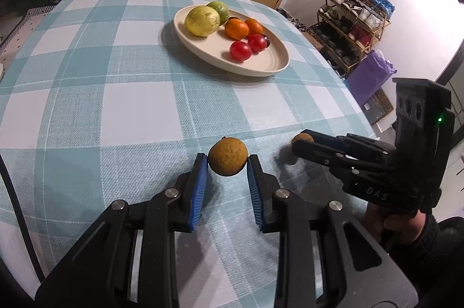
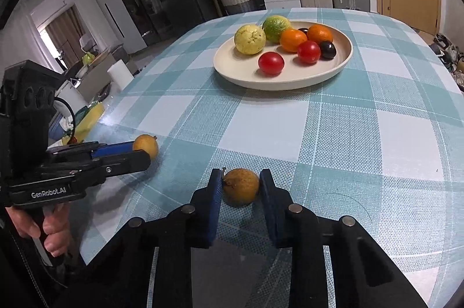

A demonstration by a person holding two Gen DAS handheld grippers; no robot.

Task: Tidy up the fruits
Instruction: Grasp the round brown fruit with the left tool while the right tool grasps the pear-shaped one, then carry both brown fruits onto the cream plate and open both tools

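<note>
Both hand-held grippers (image 1: 227,163) (image 2: 240,186) pinching brown fruits (image 1: 228,160); plate (image 2: 342,58) with seven fruits.

"GenRobot.AI" stands in white on the side of the left gripper (image 2: 146,153); "DAS" shows faintly on the right gripper (image 1: 301,144).

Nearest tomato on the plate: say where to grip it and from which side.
Grip the nearest tomato across its round middle, coming from above on the near, open side of the plate. It sits alone there, apart from the other tomato, so fingers likely fit on both sides. Both grippers already hold fruit, so one must unload first.
</note>
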